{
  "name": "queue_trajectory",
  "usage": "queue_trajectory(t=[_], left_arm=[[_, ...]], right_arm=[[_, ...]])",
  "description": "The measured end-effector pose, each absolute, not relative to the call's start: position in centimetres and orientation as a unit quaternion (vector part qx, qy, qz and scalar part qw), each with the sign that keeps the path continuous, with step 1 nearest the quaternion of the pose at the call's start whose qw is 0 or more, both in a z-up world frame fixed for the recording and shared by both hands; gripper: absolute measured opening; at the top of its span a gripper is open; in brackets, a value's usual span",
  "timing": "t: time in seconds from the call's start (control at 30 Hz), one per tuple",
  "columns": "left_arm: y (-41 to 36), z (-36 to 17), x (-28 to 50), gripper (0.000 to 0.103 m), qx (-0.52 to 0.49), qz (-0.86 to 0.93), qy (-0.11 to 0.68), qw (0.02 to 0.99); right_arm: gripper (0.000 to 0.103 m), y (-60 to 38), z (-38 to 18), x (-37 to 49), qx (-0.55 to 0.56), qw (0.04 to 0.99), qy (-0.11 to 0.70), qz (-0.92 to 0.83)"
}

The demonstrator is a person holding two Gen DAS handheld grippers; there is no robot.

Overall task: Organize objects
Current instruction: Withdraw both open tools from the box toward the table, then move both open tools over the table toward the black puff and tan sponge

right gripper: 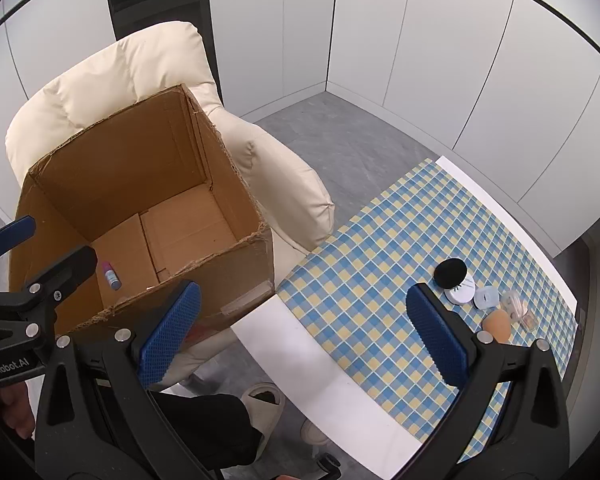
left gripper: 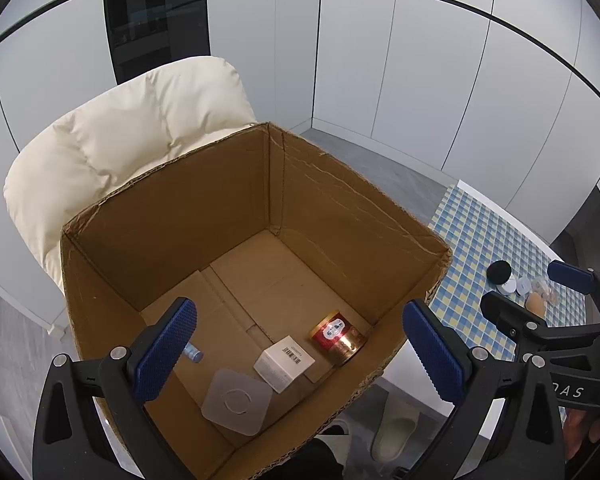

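Observation:
An open cardboard box (left gripper: 172,216) (right gripper: 236,276) sits on a cream armchair. On its floor lie a red and gold can (left gripper: 338,337), a white carton with a barcode (left gripper: 285,362), a translucent square lid (left gripper: 236,401) and a small blue bottle (left gripper: 192,353) (right gripper: 111,276). My left gripper (left gripper: 300,348) hovers open above the box, holding nothing. My right gripper (right gripper: 304,332) is open and empty over the table's near edge. On the checked cloth rest a black puff (right gripper: 450,273), a white round case (right gripper: 462,290), a small clear pot (right gripper: 486,298), a beige sponge (right gripper: 497,325) and a clear packet (right gripper: 518,309).
The cream armchair (right gripper: 112,76) stands against white wall panels. A white table with a blue and yellow checked cloth (right gripper: 380,264) lies to the right of the box. Below are grey floor, a person's dark trouser leg (right gripper: 204,428) and pale slippers (left gripper: 394,434).

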State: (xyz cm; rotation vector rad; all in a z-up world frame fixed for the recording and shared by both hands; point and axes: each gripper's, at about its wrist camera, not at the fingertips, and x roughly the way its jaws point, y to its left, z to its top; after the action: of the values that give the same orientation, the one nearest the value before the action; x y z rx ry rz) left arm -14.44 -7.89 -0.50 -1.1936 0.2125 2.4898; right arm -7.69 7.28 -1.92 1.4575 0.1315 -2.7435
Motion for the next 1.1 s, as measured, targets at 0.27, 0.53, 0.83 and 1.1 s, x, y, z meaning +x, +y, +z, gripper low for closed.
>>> queue_trajectory(t=[0.27,0.53,0.83,1.1], left_arm=[[-7.3,-0.3,-14.4,0.103,-0.423,0.883,0.076,0.189],[-6.4,-0.6,-14.4,0.103,-0.427,0.879,0.076,0.197],[-4.8,-0.7,-14.1,0.103,-0.428,0.875,0.081,0.210],[-3.4,-0.9,-13.9,0.103,-0.428,0.872,0.086,0.219]], right_arm=[[0.103,8.0,-2.0,-7.4,0.468,0.013,0.042,-0.882],[0.103,9.1,-2.1,-7.3,0.470,0.004,0.039,-0.882],[0.103,10.5,-2.1,-6.9,0.471,-0.007,0.034,-0.882],[0.103,11.9,-2.1,-6.6,0.471,-0.018,0.028,-0.882]])
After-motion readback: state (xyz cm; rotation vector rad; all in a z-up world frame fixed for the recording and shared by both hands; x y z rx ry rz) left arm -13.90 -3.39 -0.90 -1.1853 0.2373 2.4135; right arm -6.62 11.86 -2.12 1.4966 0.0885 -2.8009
